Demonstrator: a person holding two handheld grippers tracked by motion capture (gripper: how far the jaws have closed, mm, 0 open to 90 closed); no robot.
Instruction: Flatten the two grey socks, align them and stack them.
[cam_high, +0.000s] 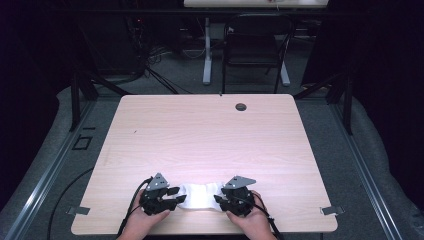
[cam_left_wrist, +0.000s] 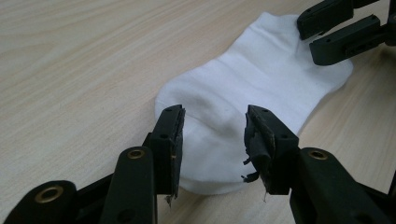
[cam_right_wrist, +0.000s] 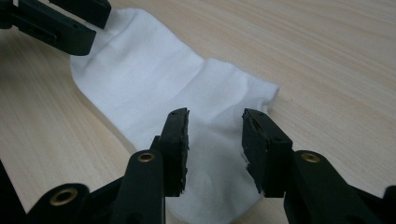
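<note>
A white ankle sock (cam_high: 200, 196) lies flat near the front edge of the wooden table (cam_high: 205, 135), between the two grippers. My left gripper (cam_high: 177, 196) is at the sock's left end, open, its jaws straddling that end of the sock (cam_left_wrist: 243, 93). My right gripper (cam_high: 218, 199) is at the other end, open, jaws over that end of the sock (cam_right_wrist: 154, 74). In the left gripper view the left gripper (cam_left_wrist: 214, 125) has the right gripper (cam_left_wrist: 336, 32) beyond it. In the right gripper view the right gripper (cam_right_wrist: 215, 127) faces the left gripper (cam_right_wrist: 65, 21) at the far end.
A round cable grommet (cam_high: 241, 106) sits near the table's far edge. Behind the table stand a black chair (cam_high: 255, 47) and a desk leg (cam_high: 207, 50). Cables (cam_high: 127, 212) trail off the front left.
</note>
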